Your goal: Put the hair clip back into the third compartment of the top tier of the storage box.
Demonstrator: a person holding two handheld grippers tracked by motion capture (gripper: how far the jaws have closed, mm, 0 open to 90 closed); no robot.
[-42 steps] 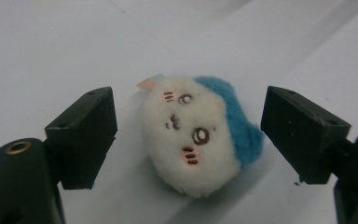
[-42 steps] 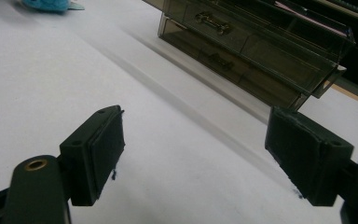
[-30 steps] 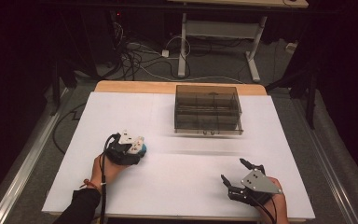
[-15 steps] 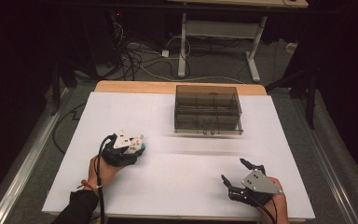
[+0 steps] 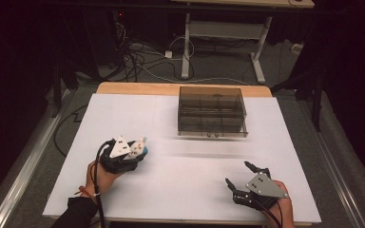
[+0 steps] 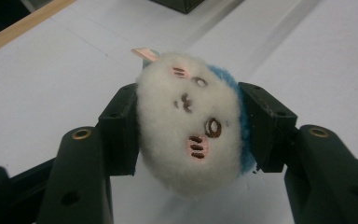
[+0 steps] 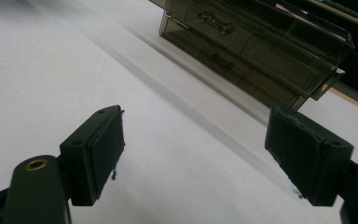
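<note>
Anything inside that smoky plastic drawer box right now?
Through the tinted walls of the drawer box, only dividers and closed drawers with small handles show. Contents cannot be told. The plush toy sits in the left gripper.

left gripper (image 5: 140,148): black jaws, brass screws, white-grey plate on top, black cable
right gripper (image 5: 240,179): black, grey three-cornered plate
sleeve (image 5: 78,214): dark

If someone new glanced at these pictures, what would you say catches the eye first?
Most striking is the white plush toy with a stitched face and blue back, clamped between the jaws of the left gripper at the near left of the white table. Next comes the smoky transparent drawer box at the table's far edge. The right gripper waits open at the near right, holding nothing.
</note>
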